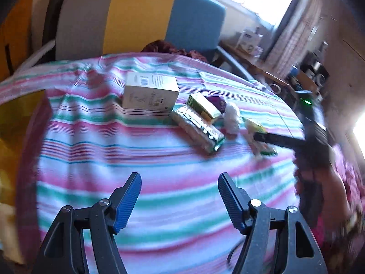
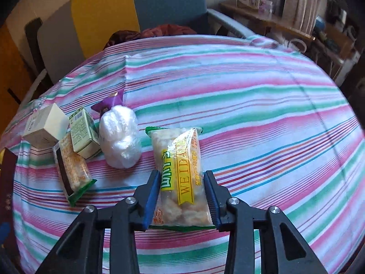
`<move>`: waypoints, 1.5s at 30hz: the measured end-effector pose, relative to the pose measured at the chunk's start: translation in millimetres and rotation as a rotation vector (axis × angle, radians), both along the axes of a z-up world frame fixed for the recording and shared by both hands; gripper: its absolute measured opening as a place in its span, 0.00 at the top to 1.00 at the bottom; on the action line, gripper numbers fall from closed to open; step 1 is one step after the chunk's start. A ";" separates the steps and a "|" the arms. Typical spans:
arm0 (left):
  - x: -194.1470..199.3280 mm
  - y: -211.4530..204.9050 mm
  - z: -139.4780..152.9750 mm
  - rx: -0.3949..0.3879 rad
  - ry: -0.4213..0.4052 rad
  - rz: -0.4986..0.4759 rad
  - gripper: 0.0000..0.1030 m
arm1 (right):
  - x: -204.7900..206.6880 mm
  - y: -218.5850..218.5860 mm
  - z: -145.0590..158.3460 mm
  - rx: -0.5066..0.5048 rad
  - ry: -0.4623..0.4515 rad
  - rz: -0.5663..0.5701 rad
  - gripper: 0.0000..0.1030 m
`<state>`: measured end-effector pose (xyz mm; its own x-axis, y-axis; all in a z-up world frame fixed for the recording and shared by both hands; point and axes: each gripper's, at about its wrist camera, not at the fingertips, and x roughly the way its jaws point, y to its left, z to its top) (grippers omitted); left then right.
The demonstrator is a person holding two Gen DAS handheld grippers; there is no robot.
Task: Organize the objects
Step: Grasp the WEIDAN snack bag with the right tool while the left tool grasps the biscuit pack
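My right gripper (image 2: 181,178) is shut on a yellow-green WEIDA snack packet (image 2: 180,157), both pads pressing its sides, just above the striped cloth. To its left lie a white plastic bag with a purple top (image 2: 119,134), a green box (image 2: 83,132), a second snack packet (image 2: 73,171) and a white box (image 2: 45,126). My left gripper (image 1: 180,182) is open and empty over bare cloth. In its view the white box (image 1: 150,93), green box (image 1: 203,105), second packet (image 1: 198,127) and white bag (image 1: 231,118) sit ahead; the right gripper (image 1: 260,137) holds the packet (image 1: 255,127) at right.
The table wears a pink, green and white striped cloth (image 2: 251,105). A chair with grey, yellow and blue panels (image 1: 136,16) stands behind it. A dark red box (image 2: 6,182) sits at the left edge. A cluttered wooden shelf (image 2: 273,20) is at the back right.
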<state>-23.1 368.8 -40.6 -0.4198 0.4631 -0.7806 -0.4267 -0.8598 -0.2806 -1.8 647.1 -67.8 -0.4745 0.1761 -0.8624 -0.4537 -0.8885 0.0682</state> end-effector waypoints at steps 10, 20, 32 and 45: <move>-60.7 88.7 -27.0 -0.031 -0.124 0.089 0.31 | -0.3 6.1 7.0 -0.064 0.061 -0.006 0.64; -71.4 103.7 -48.2 -0.149 -0.057 0.050 0.32 | 1.8 13.4 13.6 -0.092 0.107 -0.023 0.64; -68.5 76.9 -29.0 -0.161 0.095 -0.012 0.34 | 0.4 6.5 15.1 -0.105 0.112 0.007 0.64; -69.0 97.7 -57.0 -0.218 0.163 -0.076 0.50 | -4.1 13.3 -3.1 -0.081 0.011 -0.020 0.64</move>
<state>-92.1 466.6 -97.6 -0.5186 0.3262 -0.7904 -0.5163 -0.8563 -0.0147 -5.9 660.4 -70.9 -0.4812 0.1159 -0.8689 -0.4701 -0.8707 0.1442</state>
